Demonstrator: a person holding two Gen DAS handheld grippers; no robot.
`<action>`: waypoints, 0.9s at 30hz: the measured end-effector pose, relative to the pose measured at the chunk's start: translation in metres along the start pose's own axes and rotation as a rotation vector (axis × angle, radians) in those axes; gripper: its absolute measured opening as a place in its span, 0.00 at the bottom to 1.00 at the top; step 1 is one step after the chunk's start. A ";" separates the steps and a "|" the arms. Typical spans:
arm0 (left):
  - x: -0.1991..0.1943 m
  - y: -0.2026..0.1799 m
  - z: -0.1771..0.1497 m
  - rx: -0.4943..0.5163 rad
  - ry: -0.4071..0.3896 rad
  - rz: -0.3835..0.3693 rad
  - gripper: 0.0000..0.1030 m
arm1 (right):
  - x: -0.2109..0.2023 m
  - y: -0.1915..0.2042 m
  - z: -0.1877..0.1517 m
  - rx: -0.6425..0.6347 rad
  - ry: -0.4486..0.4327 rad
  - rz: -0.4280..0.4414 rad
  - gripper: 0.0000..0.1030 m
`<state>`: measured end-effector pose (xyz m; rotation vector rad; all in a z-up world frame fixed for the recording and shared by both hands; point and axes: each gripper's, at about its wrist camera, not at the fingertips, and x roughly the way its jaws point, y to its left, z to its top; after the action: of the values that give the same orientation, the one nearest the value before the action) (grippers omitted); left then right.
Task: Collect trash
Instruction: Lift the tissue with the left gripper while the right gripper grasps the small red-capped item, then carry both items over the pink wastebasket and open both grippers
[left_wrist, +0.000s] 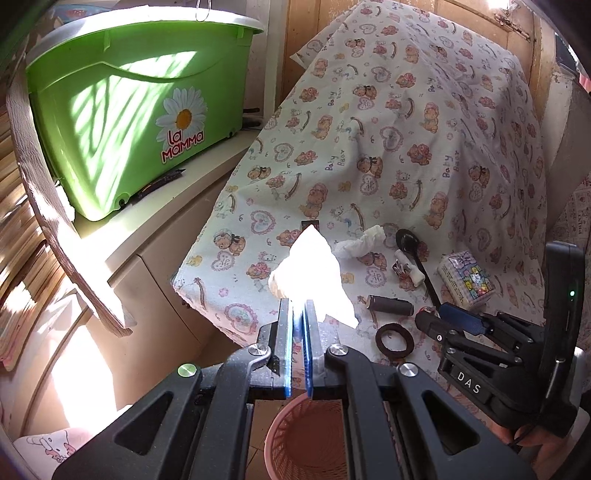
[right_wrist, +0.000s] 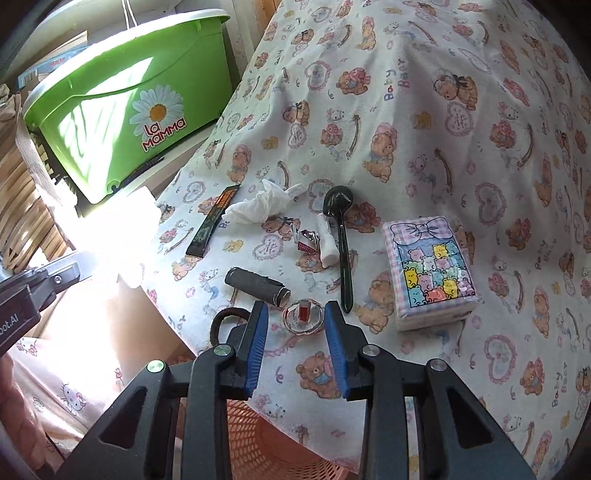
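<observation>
— Tissue (left_wrist: 314, 273), soft and crumpled, glaring white in the sun, sticks up from my left tool (left_wrist: 299, 314); its flat blue pads are together, clamped on the paper's lower edge. It hangs above the pink lattice basket (left_wrist: 306, 432).

— What else from that side?

— Bench (left_wrist: 369, 147) under a bear-printed cotton cloth. On it lie another wrinkled tissue (left_wrist: 356, 242), a glossy black spoon (left_wrist: 410, 243), a dark matte cylinder (left_wrist: 391, 305) and a fuzzy brown ring (left_wrist: 393, 338).

— And the other camera?

— My right tool (right_wrist: 295, 325) has its ribbed blue pads apart, just closing in, either side of a small round clear cup (right_wrist: 303, 317) with something red inside; whether they touch it I cannot tell. Beyond sit the cylinder (right_wrist: 258, 286), a crinkled foil wrapper (right_wrist: 306, 240), a long dark sachet (right_wrist: 214, 221), a plastic-wrapped tissue pack (right_wrist: 428, 269) and a shiny green tub (right_wrist: 122, 103).
</observation>
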<state>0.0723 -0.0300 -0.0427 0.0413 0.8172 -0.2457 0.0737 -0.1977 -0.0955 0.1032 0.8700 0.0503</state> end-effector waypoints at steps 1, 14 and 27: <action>0.000 -0.001 0.000 0.006 -0.001 -0.001 0.04 | 0.003 0.001 0.000 -0.002 0.009 0.000 0.33; -0.012 -0.007 -0.004 0.043 -0.026 0.004 0.04 | -0.015 -0.016 -0.010 0.094 -0.024 -0.003 0.09; -0.022 -0.008 -0.016 0.084 0.001 0.004 0.05 | -0.067 -0.001 -0.029 0.048 -0.085 0.047 0.09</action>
<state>0.0445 -0.0312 -0.0374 0.1221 0.8076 -0.2766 0.0079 -0.2025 -0.0634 0.1699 0.7836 0.0689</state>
